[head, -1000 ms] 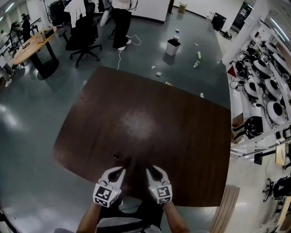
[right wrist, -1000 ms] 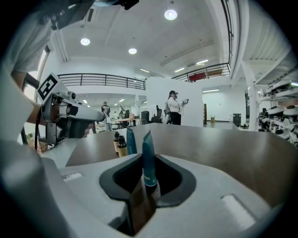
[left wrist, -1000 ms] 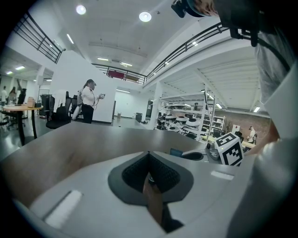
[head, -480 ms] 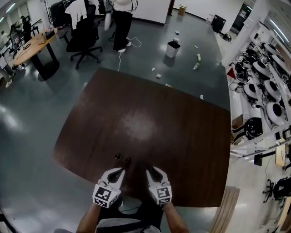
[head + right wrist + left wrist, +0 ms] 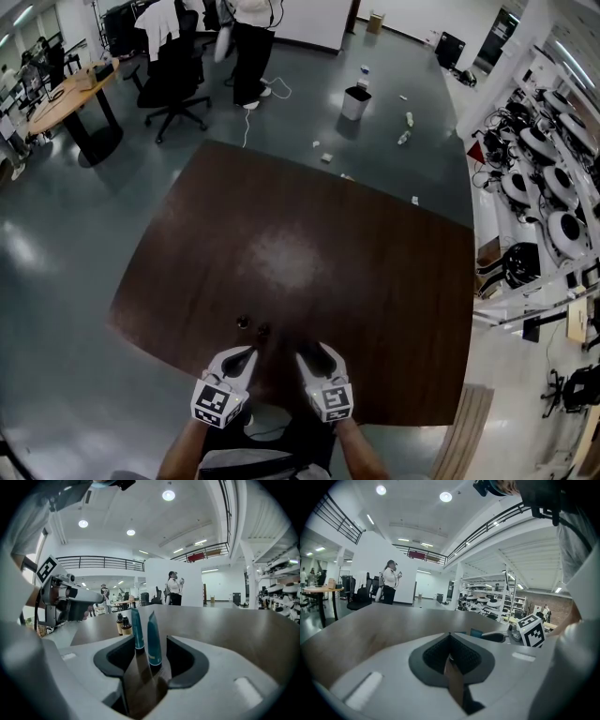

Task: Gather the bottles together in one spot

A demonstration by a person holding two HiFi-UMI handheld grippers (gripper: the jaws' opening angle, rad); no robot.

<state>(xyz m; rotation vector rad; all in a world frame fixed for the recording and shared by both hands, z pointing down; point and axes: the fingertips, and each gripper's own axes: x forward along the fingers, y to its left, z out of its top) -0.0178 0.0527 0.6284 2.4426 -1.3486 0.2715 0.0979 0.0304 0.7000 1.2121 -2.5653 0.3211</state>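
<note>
Two teal tubes [image 5: 137, 629] [image 5: 153, 638] stand upright on the dark brown table [image 5: 300, 253], right in front of my right gripper [image 5: 152, 656]. Its jaws have just been opening and now stand apart on either side of the tubes, with the pads clear of them. Two small brown bottles [image 5: 123, 624] stand close together just beyond to the left; in the head view they are small dark spots [image 5: 253, 325]. My left gripper [image 5: 246, 356] rests near the table's front edge beside the right gripper [image 5: 317, 354], its jaws shut with nothing held [image 5: 450, 644].
The table's front edge [image 5: 281, 398] runs just under both grippers. On the floor beyond the table are a bin [image 5: 355, 97], an office chair [image 5: 173, 80], a round table [image 5: 66, 94] and a standing person [image 5: 174, 588]. Shelves of equipment [image 5: 553, 178] line the right.
The right gripper's jaws have spread wider apart. Both hands and the bottles stay where they were.
</note>
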